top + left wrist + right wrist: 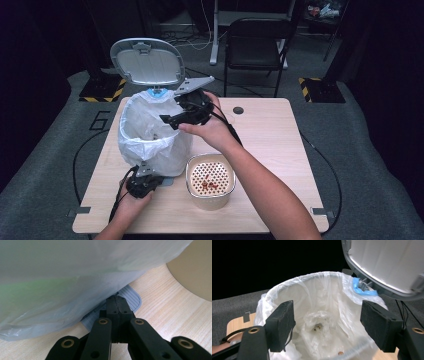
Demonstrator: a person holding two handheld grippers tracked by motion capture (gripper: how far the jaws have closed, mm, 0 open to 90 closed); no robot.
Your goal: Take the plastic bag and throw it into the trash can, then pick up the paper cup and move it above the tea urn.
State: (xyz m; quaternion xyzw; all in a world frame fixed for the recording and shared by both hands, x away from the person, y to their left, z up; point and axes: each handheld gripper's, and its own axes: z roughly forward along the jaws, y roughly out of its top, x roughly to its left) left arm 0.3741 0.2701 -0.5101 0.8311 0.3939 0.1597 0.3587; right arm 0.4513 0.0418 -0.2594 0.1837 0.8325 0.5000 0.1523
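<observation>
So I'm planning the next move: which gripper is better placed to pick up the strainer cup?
Right. The right gripper hangs open over the bin, free, close to the strainer cup. The left gripper is shut, pressing the bin's pedal.

Black hand-held gripper [175, 120], brass-ringed screw holes, blocky foam pads [283, 323], grey three-cornered plate, trailing black cable

Bin liner [145, 132] thin glossy plastic; table [270, 135] matt wood; lid [147, 62] smooth plastic.

We see a black folding chair [256, 45] on the grey carpet beyond the light wooden table [280, 135], with yellow-and-black striped floor plates [102, 90] at either side.
</observation>
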